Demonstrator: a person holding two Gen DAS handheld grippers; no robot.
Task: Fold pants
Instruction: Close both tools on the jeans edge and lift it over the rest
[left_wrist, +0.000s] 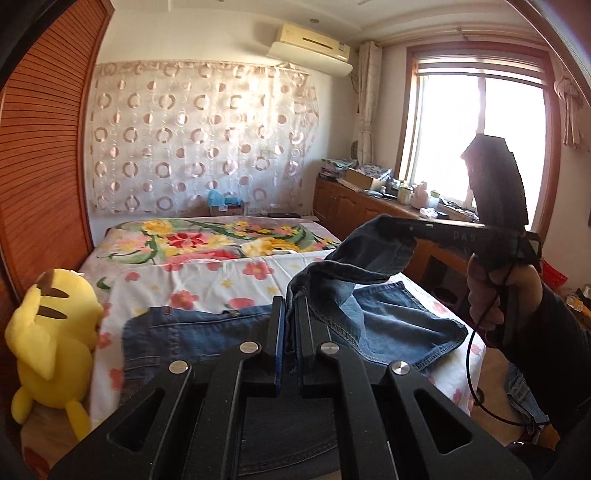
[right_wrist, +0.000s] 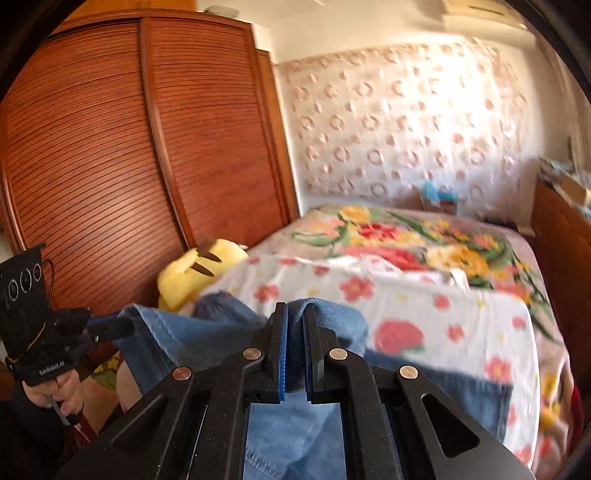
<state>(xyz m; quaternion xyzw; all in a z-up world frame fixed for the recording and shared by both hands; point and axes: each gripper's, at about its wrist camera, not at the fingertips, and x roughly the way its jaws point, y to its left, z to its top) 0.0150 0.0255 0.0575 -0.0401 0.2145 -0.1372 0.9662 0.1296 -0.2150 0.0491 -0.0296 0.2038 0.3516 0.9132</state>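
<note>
The right wrist view is showing motion blur over the bed (right_wrist: 424, 295) and the patterned curtain (right_wrist: 399, 122), smearing their prints. The jeans (left_wrist: 388, 314) are running out of sight beneath the left gripper (left_wrist: 290, 314), and their far end is being cut off by the frame edge. The yellow plush toy (right_wrist: 199, 269) is lying partly hidden behind denim. Items on the sideboard (left_wrist: 373, 192) are reading too small to identify.

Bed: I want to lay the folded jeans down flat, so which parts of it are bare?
Bare: the flowered sheet between the jeans and the bright floral blanket. Crowded: the near end under the jeans, and the left edge by the yellow plush toy.
</note>
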